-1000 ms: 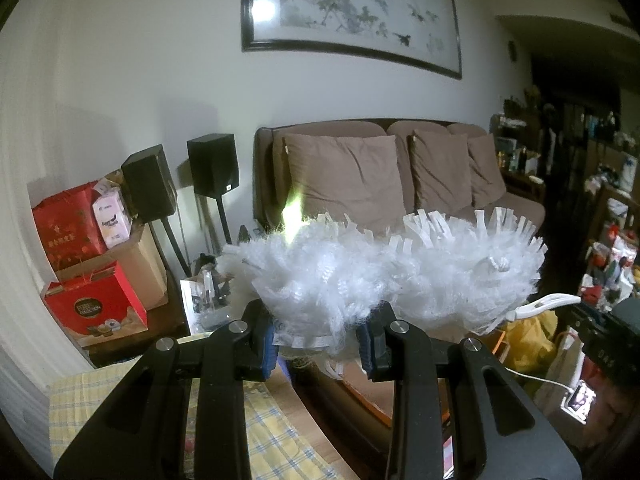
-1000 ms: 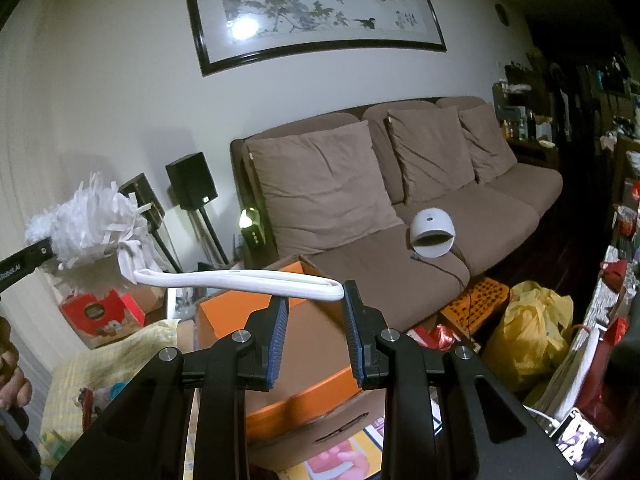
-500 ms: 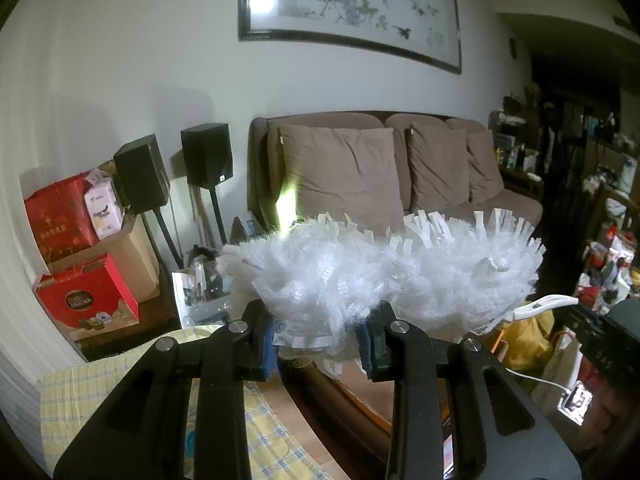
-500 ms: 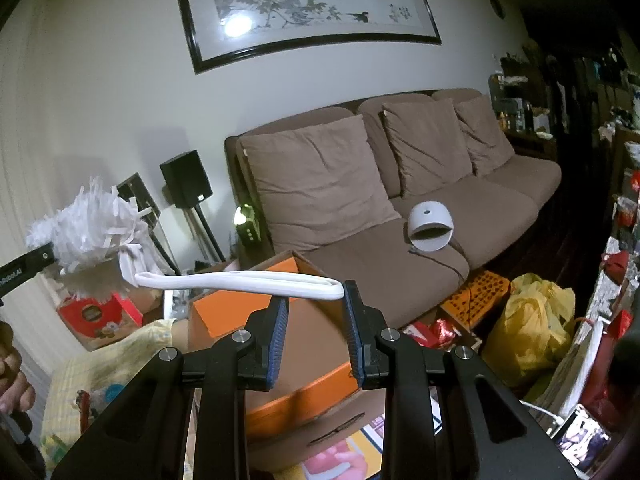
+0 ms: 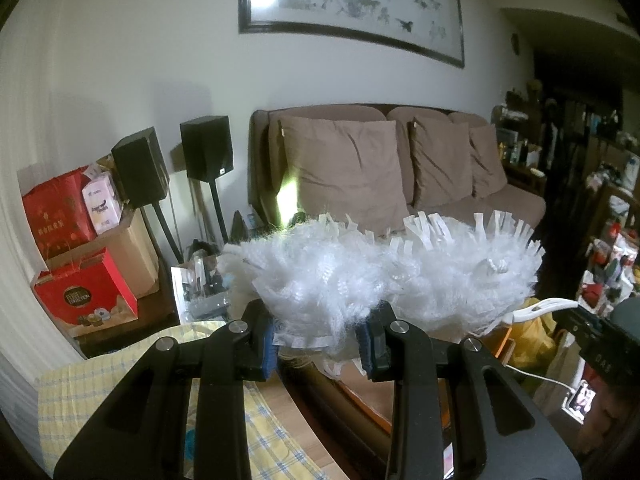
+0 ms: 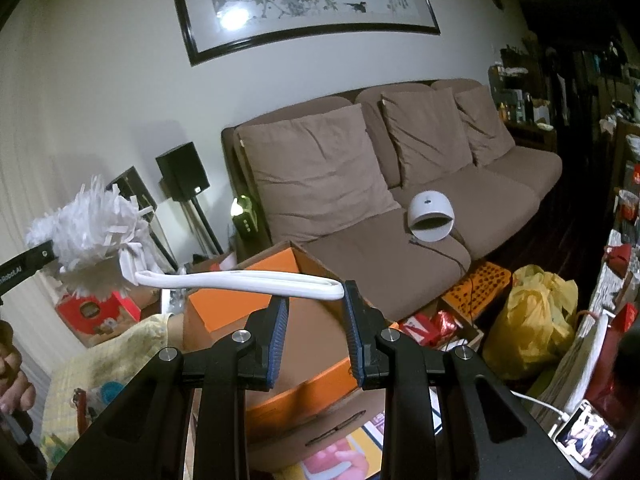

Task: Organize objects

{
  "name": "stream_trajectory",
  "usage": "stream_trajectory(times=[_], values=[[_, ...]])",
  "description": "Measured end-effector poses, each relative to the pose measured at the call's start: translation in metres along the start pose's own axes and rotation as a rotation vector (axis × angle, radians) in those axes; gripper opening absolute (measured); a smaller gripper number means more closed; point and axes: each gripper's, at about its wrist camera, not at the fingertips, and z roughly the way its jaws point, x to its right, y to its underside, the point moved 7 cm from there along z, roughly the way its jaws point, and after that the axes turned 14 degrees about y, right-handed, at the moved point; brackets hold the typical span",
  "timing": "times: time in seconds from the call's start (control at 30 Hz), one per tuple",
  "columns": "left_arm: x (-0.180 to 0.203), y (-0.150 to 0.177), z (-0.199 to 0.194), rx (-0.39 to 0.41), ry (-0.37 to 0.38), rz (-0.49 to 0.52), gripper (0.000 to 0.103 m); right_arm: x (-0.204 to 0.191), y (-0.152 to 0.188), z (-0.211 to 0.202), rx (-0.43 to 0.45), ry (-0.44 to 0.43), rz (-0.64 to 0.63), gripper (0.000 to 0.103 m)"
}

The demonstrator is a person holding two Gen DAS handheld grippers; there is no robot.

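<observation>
A white duster is held at both ends above the clutter. Its fluffy head (image 5: 380, 276) fills the middle of the left wrist view, and my left gripper (image 5: 320, 340) is shut on its lower tufts. In the right wrist view the duster's white plastic handle (image 6: 240, 278) runs from the head (image 6: 88, 232) at the left to my right gripper (image 6: 314, 312), which is shut on the handle's end. The handle (image 5: 548, 306) also pokes out at the right of the left wrist view.
An open orange box (image 6: 240, 304) stands right below the handle. Behind it is a brown sofa (image 6: 360, 248) with a white domed device (image 6: 432, 216) on the seat. A yellow bag (image 6: 532, 320), red boxes (image 5: 84, 296), speakers (image 5: 206, 148) and a yellow checked cloth (image 5: 100, 392) crowd the floor and sides.
The left gripper has drifted slightly down with the duster head, so the room behind sits a little higher. Both grips are the same.
</observation>
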Motion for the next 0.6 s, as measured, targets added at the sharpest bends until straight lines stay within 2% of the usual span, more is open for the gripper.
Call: stream_trajectory(times=[0.6], values=[[-0.006, 0.013, 0.029, -0.051, 0.003, -0.018, 0.029, 0.006, 0.007, 0.015, -0.021, 0.034, 0.004, 0.026]])
